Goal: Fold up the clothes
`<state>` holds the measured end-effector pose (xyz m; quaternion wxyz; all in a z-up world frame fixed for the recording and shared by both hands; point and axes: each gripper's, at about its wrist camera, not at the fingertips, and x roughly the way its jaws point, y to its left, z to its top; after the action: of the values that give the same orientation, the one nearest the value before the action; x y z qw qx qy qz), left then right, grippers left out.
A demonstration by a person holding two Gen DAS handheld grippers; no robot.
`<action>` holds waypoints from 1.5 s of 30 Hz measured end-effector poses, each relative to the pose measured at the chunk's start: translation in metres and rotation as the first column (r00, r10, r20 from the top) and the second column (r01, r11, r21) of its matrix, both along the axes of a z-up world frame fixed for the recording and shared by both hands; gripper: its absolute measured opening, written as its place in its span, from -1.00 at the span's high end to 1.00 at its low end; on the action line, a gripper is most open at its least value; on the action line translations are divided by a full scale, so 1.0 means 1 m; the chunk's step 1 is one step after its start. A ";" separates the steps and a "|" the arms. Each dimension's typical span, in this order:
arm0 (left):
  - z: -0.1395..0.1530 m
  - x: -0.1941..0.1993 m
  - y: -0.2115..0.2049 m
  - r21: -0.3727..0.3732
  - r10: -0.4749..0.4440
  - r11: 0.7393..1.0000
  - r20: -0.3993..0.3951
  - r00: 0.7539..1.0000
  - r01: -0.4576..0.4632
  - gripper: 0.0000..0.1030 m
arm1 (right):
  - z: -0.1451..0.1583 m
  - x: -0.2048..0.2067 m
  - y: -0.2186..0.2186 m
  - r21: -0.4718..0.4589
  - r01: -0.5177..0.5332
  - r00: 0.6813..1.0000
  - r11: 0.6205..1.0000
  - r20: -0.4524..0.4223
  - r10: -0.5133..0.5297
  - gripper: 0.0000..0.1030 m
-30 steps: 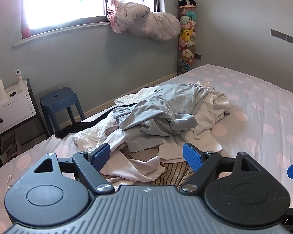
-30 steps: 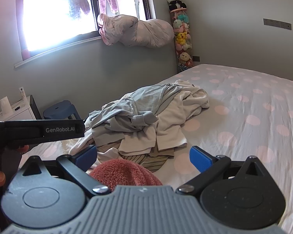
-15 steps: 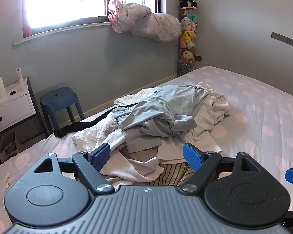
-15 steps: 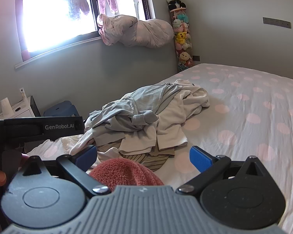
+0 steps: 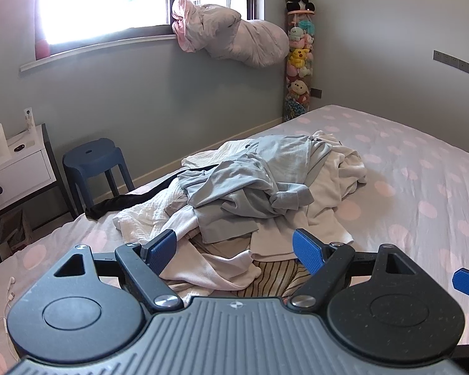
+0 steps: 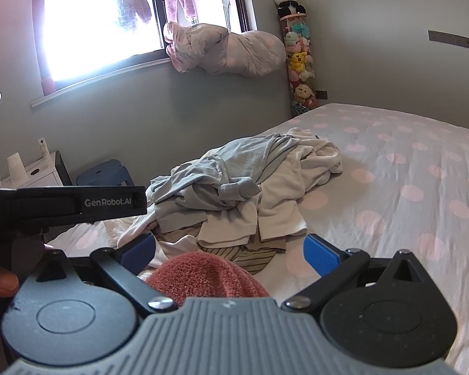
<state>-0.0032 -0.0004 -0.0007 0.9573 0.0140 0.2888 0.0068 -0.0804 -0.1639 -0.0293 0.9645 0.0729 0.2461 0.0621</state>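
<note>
As the last second has brought almost no change, I judge the task not yet started: the clothes pile [image 5: 259, 193] lies unsorted on the bed [image 5: 422, 187], just ahead of both units.

My left hand-held gripper [image 5: 237, 250] has held its hover short of the pile's near edge, fingers spread wide, nothing between them. My right hand-held gripper [image 6: 231, 250] has likewise stayed released and empty; a red knitted item [image 6: 203, 278] sits directly below its fingers, near the unit, not grasped.

The view has crept only slightly relative to the pile. The grey shirt [image 5: 244, 184] lies topmost, ahead of and between the left fingers. I would take that garment first, since it is unburdened by the others.
</note>
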 end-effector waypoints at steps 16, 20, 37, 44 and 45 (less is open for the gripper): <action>-0.002 0.000 -0.001 0.002 -0.001 1.000 -0.003 1.000 0.001 -0.58 | -0.001 0.002 0.003 -0.028 -0.002 1.000 1.000 -0.003 0.002 -0.97; -0.002 0.000 -0.001 0.004 -0.002 1.000 -0.005 1.000 0.002 -0.58 | -0.002 0.002 0.003 -0.019 -0.003 1.000 1.000 -0.004 0.003 -0.97; -0.003 0.001 0.000 0.002 0.001 1.000 -0.009 1.000 -0.001 -0.58 | -0.001 0.005 0.004 -0.012 -0.013 1.000 1.000 -0.008 0.013 -0.97; -0.004 0.004 0.002 0.007 0.008 1.000 -0.012 1.000 -0.008 -0.58 | -0.002 0.007 0.006 -0.012 -0.027 1.000 1.000 -0.005 0.027 -0.97; -0.004 0.005 0.003 0.007 0.009 1.000 -0.014 1.000 -0.009 -0.58 | -0.002 0.008 0.006 -0.011 -0.031 0.999 0.999 -0.006 0.031 -0.97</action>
<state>0.0014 0.0025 -0.0050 0.9550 0.0162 0.2958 0.0119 -0.0721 -0.1577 -0.0311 0.9630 0.0641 0.2505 0.0757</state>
